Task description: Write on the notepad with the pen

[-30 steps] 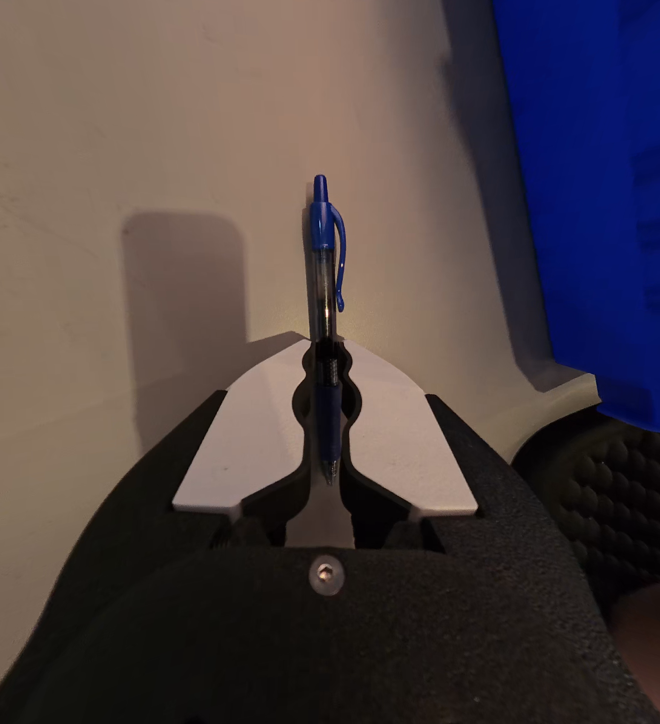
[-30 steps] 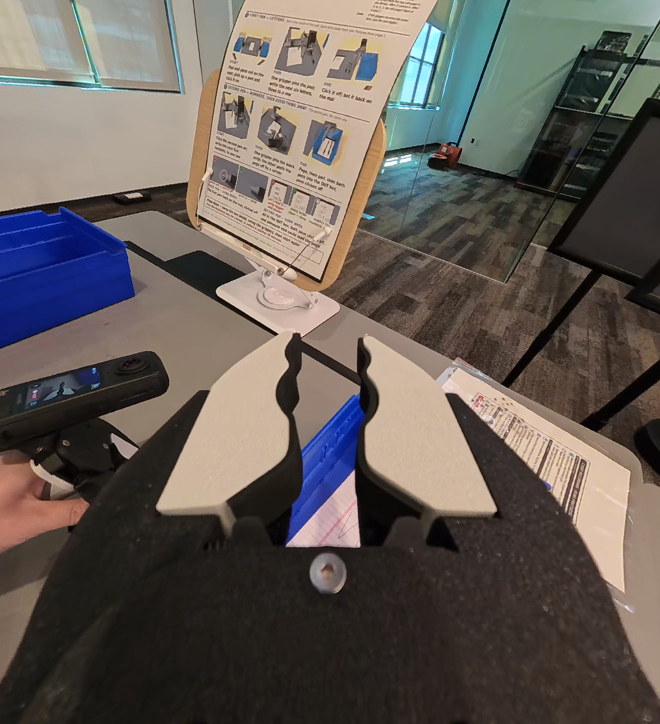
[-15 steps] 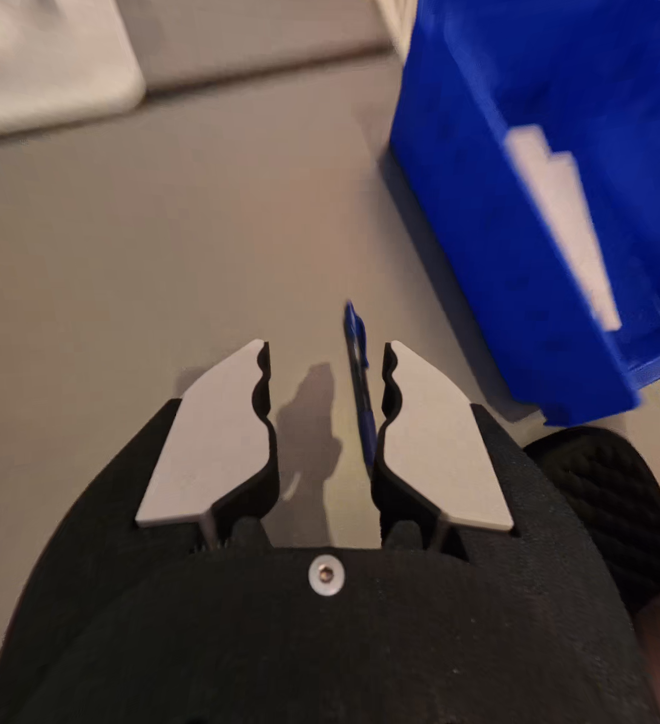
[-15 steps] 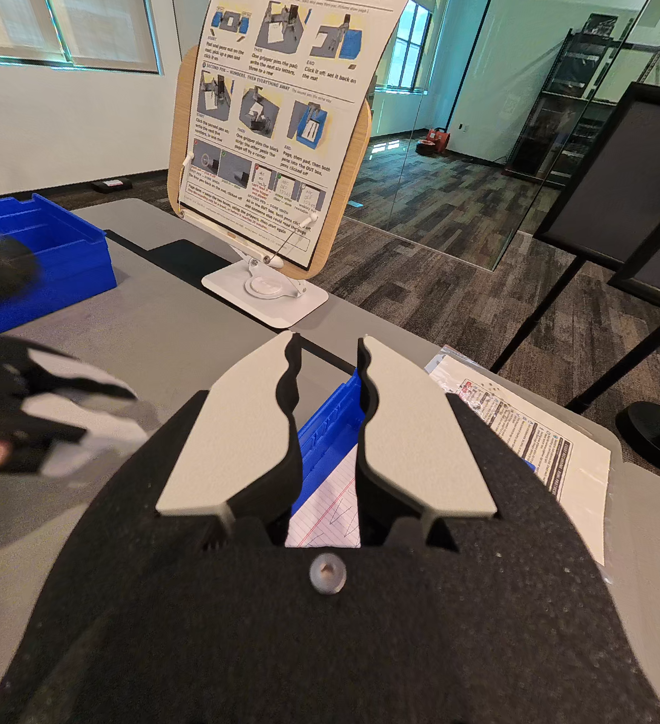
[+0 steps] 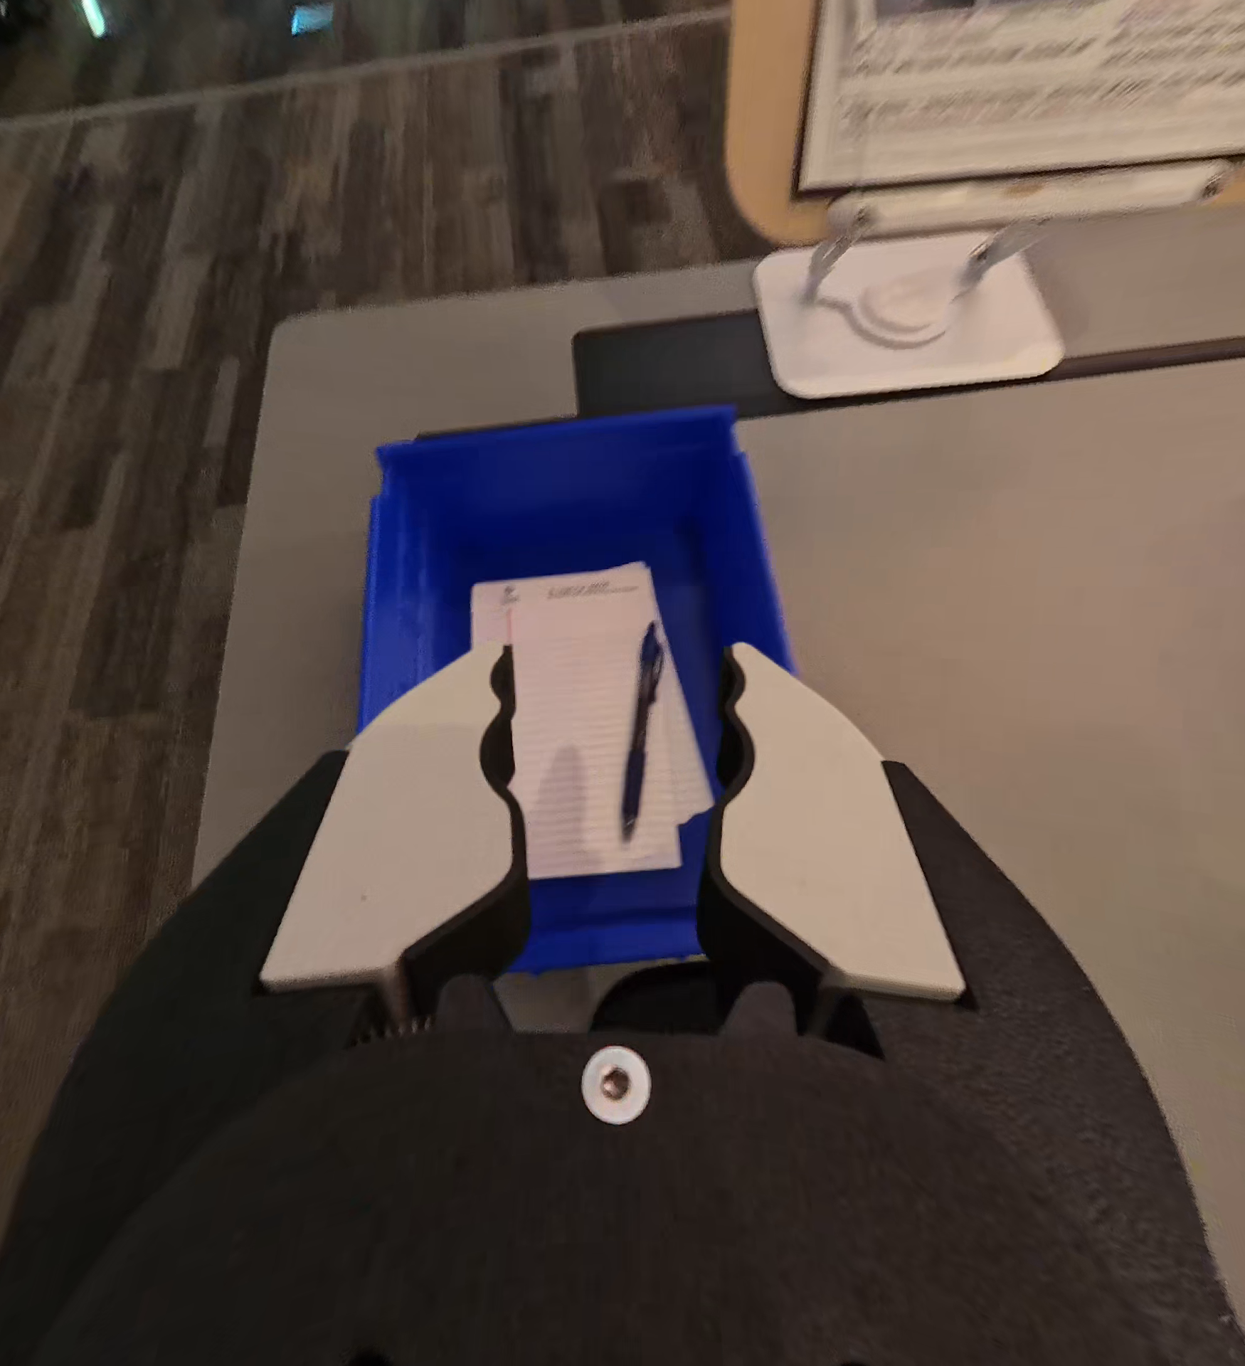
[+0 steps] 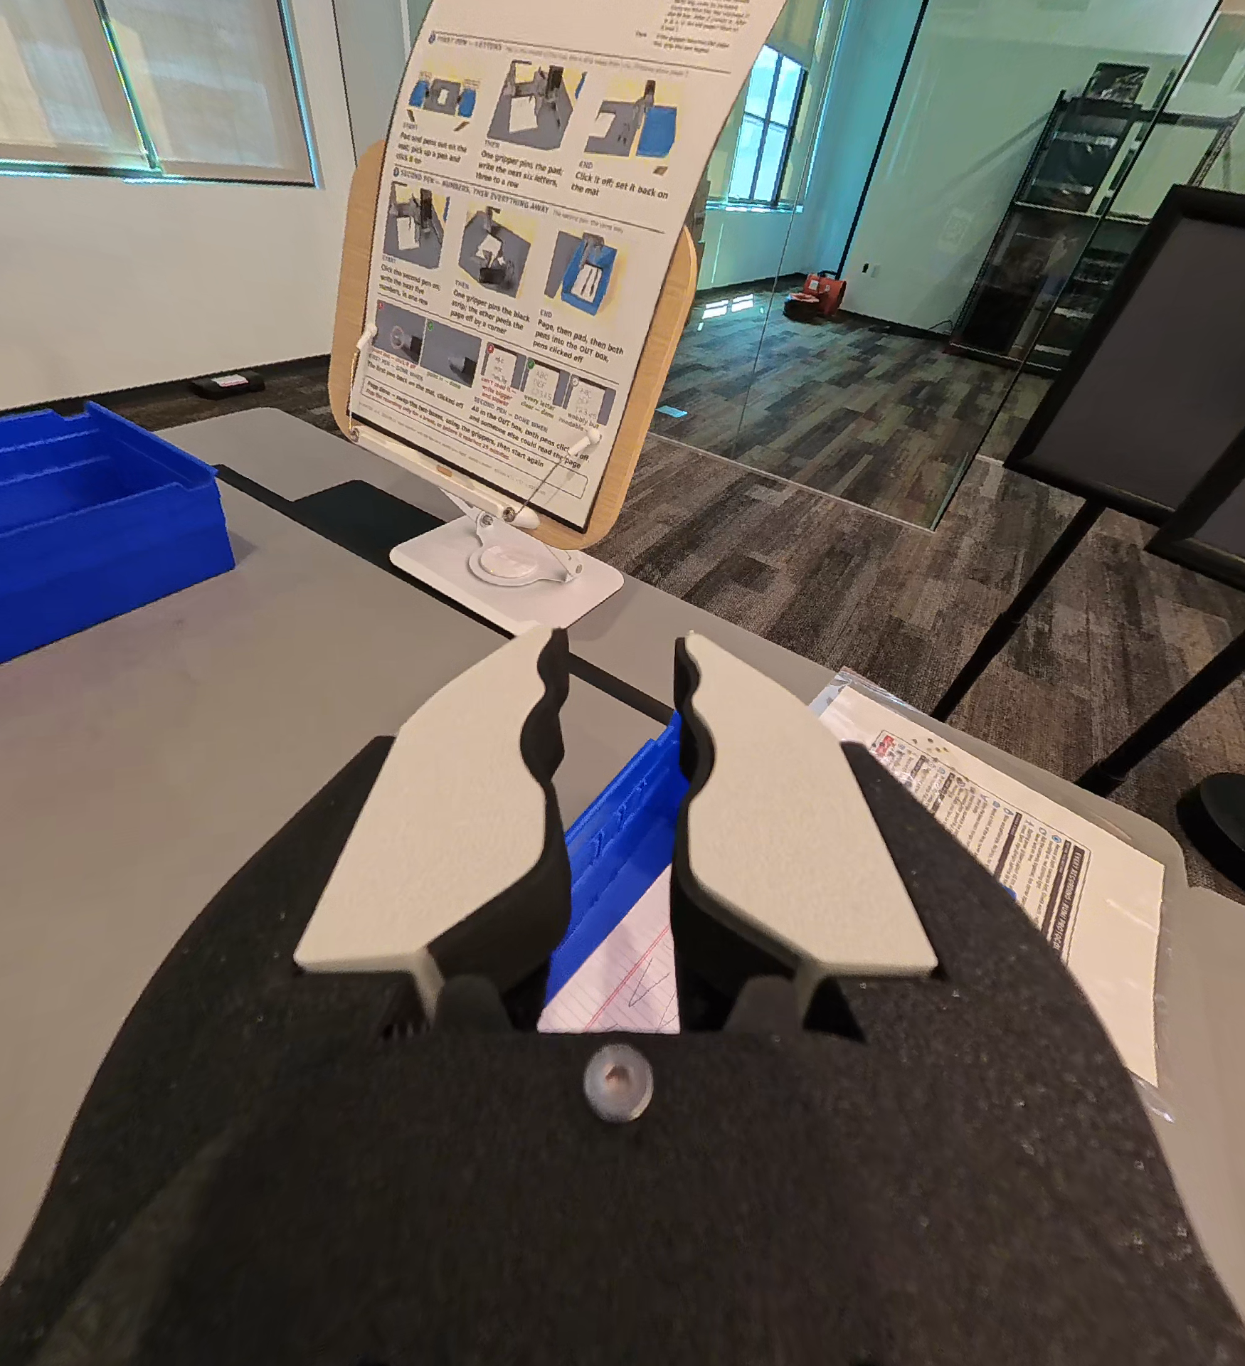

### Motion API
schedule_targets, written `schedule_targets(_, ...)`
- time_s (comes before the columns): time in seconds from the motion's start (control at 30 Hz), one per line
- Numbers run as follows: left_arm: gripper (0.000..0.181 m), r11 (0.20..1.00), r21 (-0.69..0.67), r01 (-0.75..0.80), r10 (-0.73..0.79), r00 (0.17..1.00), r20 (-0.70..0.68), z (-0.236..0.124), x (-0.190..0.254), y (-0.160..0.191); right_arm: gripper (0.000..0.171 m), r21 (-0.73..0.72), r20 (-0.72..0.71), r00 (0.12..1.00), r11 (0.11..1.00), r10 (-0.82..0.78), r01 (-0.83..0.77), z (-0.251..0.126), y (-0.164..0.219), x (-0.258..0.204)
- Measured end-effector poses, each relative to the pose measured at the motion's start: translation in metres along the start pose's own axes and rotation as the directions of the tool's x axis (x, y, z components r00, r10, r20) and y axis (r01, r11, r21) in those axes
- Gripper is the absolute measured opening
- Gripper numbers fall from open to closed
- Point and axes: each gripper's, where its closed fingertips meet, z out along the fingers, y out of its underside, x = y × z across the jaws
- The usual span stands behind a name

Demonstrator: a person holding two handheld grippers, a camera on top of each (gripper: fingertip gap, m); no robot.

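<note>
In the left wrist view a white lined notepad (image 5: 575, 724) lies in a blue bin (image 5: 398, 591). A blue pen (image 5: 640, 732) lies loose on the pad's right half, lengthwise. My left gripper (image 5: 616, 650) is open and empty above the bin, with its fingers either side of the pad. My right gripper (image 6: 621, 639) is open and empty. Between its fingers I see a blue bin wall (image 6: 619, 820) and lined paper with red marks (image 6: 619, 976) below it.
An instruction board on a stand (image 6: 523, 296) is at the table's far edge; its white base (image 5: 900, 318) sits beside a black mat (image 5: 664, 362). Another blue bin (image 6: 72, 503) is far left. A printed sheet in a sleeve (image 6: 1011, 872) lies right. The gap from one gripper's tips to the other's is roughly 60 centimeters.
My left gripper was shut on the pen, then opened and let it go. The pen now lies on the notepad in the bin. The left gripper has left the right wrist view.
</note>
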Motion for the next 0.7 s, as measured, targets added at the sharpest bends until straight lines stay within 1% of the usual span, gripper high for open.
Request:
schedule_targets(0.07,0.051,0.997,-0.075,-0.002,0.004,1.0,0.02,0.015,-0.025,0.029,0.026,-0.005,-0.003,1.0,1.0,-0.01,0.01,0.002,-0.001,-0.001)
schedule_targets(0.13,0.05,0.988,-0.156,0.006,-0.002,1.0,0.026,0.031,-0.035,0.059,0.027,-0.017,0.001,1.0,1.0,-0.021,0.021,0.004,0.0,-0.004)
schedule_targets(0.23,0.049,0.973,-0.217,0.077,-0.088,0.995,-0.042,0.057,-0.024,0.088,0.027,-0.034,0.004,0.999,0.999,-0.039,0.039,0.008,0.0,-0.007)
schedule_targets(0.3,0.049,0.96,-0.269,0.074,-0.09,0.995,-0.051,0.073,-0.016,0.104,0.027,-0.043,0.012,0.999,0.998,-0.042,0.042,0.011,0.002,-0.01)
schedule_targets(0.47,0.051,0.911,-0.413,-0.02,-0.013,0.997,-0.078,0.11,0.001,0.138,0.027,-0.078,0.014,0.999,0.996,-0.052,0.053,0.015,0.009,-0.012)
schedule_targets(0.53,0.05,0.893,-0.448,-0.05,0.009,0.996,-0.092,0.122,0.004,0.147,0.027,-0.076,0.012,0.999,0.996,-0.05,0.051,0.014,0.009,-0.011)
schedule_targets(0.7,0.043,0.848,-0.526,-0.068,-0.012,0.989,-0.148,0.142,0.013,0.169,0.027,-0.068,0.006,0.999,0.997,-0.039,0.04,0.011,0.009,-0.009)
